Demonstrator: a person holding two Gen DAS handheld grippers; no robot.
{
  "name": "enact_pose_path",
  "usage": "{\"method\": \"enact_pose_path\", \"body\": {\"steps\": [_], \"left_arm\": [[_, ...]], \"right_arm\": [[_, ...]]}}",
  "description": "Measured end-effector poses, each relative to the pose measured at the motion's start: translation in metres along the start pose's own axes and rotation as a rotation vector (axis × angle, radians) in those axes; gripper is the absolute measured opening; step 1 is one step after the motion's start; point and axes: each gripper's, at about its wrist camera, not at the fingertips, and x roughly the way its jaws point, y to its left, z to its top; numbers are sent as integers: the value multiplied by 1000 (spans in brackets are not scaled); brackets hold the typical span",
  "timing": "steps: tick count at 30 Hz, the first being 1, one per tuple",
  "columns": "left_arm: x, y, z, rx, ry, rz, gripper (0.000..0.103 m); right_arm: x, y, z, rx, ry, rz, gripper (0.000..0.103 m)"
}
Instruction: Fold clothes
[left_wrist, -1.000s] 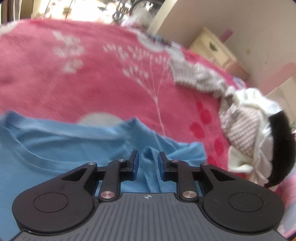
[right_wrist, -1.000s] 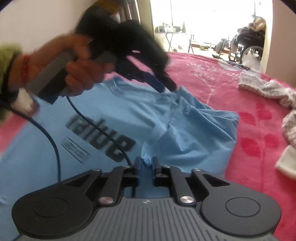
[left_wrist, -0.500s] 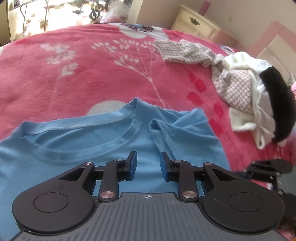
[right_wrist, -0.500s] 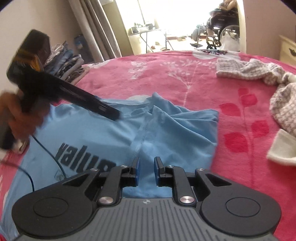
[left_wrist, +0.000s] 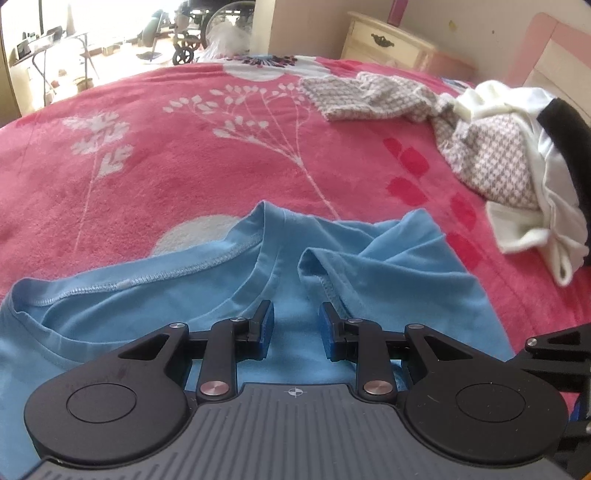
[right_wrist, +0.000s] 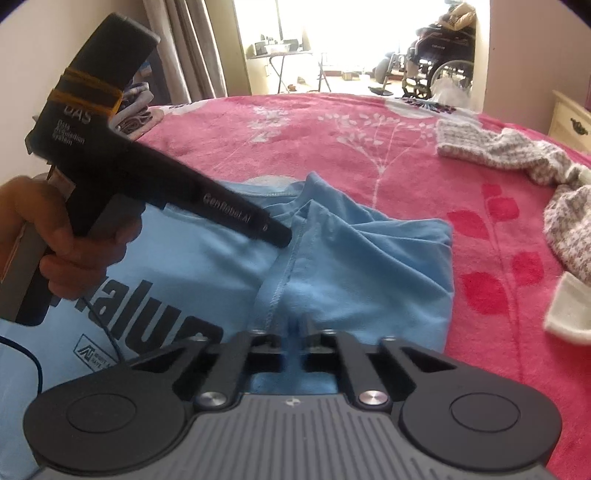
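Left wrist view. The left gripper (left_wrist: 295, 325) fills the lower frame, its jaws partly open with a clear gap between the blue pads (left_wrist: 266, 330); nothing is pinched, and bare cloth shows between them. The blue T-shirt (left_wrist: 166, 295) lies flat across the lower half of the frame on a pink blanket (left_wrist: 184, 147) with a white plant print. Its neckline curves from lower left to centre, and a folded sleeve sits right of centre. A pile of checked, white and black clothes (left_wrist: 509, 147) lies at the right edge, well apart from the shirt. A cream bedside cabinet (left_wrist: 384, 40) stands at upper right.

Right wrist view. The right gripper (right_wrist: 297, 330), at lower centre, has just been closing; its jaws now stand together, pinching a fold of the T-shirt near a stitched seam. The shirt spreads from lower left to centre, dark lettering visible at lower left. The left gripper enters from upper left, held by a hand (right_wrist: 66, 236), its tip above the shirt's shoulder. A wheelchair (right_wrist: 439, 62) stands in the bright doorway at upper right.
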Motion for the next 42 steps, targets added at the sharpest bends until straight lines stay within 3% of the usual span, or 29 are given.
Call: {"method": "enact_pose_path", "body": {"steps": [9,12,15,17,23,25,27,29,36,42], "left_arm": [[1,4,-5,2,-6,3,26],[1,4,-6,3,-9,4,26],[0,4,-6,0,-16,2,26],[-2,5,-5,-9,-25,-7,26],[-3,0,-4,3,-38,-21,26],[0,-6,-6,30,-32,-9,26],[2,-13,-10,79,-37,11,26],[3,-17,-14,125,-46,31,26],[2,-13,-15,118,-48,27,26],[0,-11,-16,116,-44,23,26]], "right_arm": [[-18,15,-3,-80,-29,4,0],[-16,16,-2,-51,7,-2,5],[-11,15,-4,-27,28,-15,27],[-9,14,-4,-3,37,-13,28],[0,13,-7,4,48,-12,25],[3,11,-10,5,42,-15,7],[2,8,-12,14,33,-11,4],[-5,9,-12,7,15,-4,3],[-32,17,-12,-47,-39,25,2],[-27,22,-17,-86,-3,49,2]]}}
